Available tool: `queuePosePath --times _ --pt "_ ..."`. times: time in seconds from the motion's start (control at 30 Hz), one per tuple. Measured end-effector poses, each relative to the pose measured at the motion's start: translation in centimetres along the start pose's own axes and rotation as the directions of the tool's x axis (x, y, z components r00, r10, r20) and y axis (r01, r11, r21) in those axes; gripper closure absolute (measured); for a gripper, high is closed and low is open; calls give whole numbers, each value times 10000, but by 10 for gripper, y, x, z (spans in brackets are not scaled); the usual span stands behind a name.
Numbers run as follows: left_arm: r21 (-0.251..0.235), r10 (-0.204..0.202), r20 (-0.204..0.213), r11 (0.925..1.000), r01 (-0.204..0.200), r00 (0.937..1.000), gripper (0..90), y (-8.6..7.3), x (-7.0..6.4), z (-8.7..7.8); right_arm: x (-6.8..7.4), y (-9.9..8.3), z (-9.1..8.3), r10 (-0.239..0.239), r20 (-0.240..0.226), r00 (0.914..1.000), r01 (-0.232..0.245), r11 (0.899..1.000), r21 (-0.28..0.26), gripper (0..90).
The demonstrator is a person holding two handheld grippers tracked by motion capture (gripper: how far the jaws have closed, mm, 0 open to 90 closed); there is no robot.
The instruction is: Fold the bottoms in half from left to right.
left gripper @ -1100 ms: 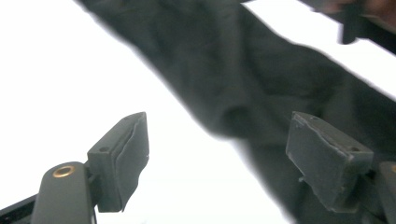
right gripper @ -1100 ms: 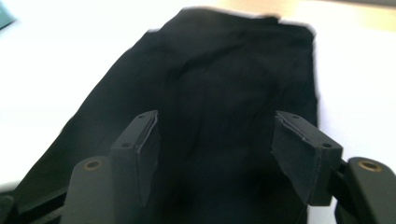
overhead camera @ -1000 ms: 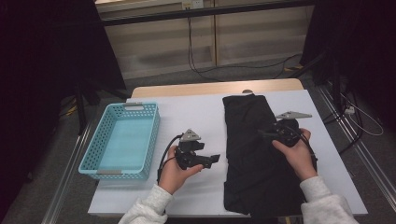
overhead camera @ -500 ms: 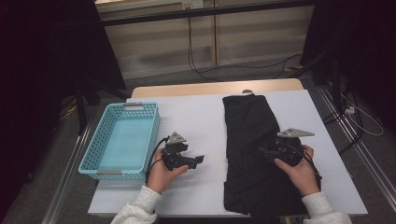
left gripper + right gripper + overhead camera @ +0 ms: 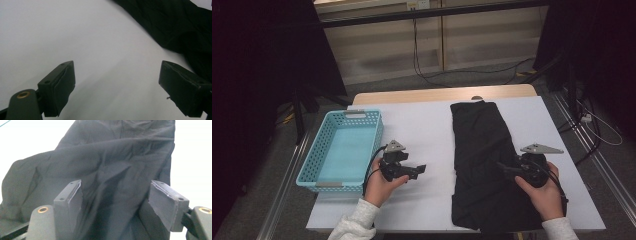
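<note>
While both my tools gape empty, my right gripper (image 5: 503, 168) hangs over the black cloth (image 5: 482, 150), whose long axis runs top-to-bottom; my left gripper (image 5: 419, 170) sits left of it.

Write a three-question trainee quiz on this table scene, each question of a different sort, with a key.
1. True or false: the right hand-held gripper is shut on the black garment.
2. Which side of the table does the blue basket stand on? A the person's left; B the person's right.
3. Fill in: the left hand-held gripper hovers over the bare white ____.

Key: 1 false, its jaws stand open above the cloth; 2 A; 3 table.
</note>
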State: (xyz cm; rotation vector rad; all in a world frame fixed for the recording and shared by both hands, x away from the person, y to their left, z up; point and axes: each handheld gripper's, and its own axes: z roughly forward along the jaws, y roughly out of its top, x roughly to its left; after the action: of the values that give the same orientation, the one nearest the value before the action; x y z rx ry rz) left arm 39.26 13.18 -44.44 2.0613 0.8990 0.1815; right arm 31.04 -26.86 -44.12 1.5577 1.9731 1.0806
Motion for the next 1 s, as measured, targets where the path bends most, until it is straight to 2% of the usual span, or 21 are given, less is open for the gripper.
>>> queuePosePath --times 0.1,0.23,0.3,0.5,0.73,0.83,0.93,1.0 --pt "-22 22 -53 10000 -22 10000 138 0 2 0 -2 -3 -6 -71 30 10000 71 10000 1 281" --pt "110 44 -70 9999 -43 10000 140 -1 3 3 -6 -6 -13 116 92 9999 -115 9998 -145 309" --pt "202 81 -17 9998 -81 10000 139 0 3 5 -5 -8 -15 49 -13 10000 -49 10000 -76 322" --pt "116 204 -119 9997 -202 9997 139 1 3 3 -2 -14 -14 -39 -86 10000 40 9997 221 351" --pt "179 323 -182 9993 -320 9993 139 -1 -1 -2 6 -14 -12 -139 -381 9992 153 9991 389 366" --pt "189 388 -181 9991 -384 9991 139 -3 -4 -3 8 -16 -10 -268 -307 9992 284 9982 529 372" --pt "162 406 -182 9991 -403 9990 139 -3 -5 -6 8 -16 -12 -88 -310 9995 104 9985 532 381" --pt "128 365 -190 9993 -363 9992 139 -4 -6 -8 5 -17 -16 304 -343 9990 -287 9984 493 391"
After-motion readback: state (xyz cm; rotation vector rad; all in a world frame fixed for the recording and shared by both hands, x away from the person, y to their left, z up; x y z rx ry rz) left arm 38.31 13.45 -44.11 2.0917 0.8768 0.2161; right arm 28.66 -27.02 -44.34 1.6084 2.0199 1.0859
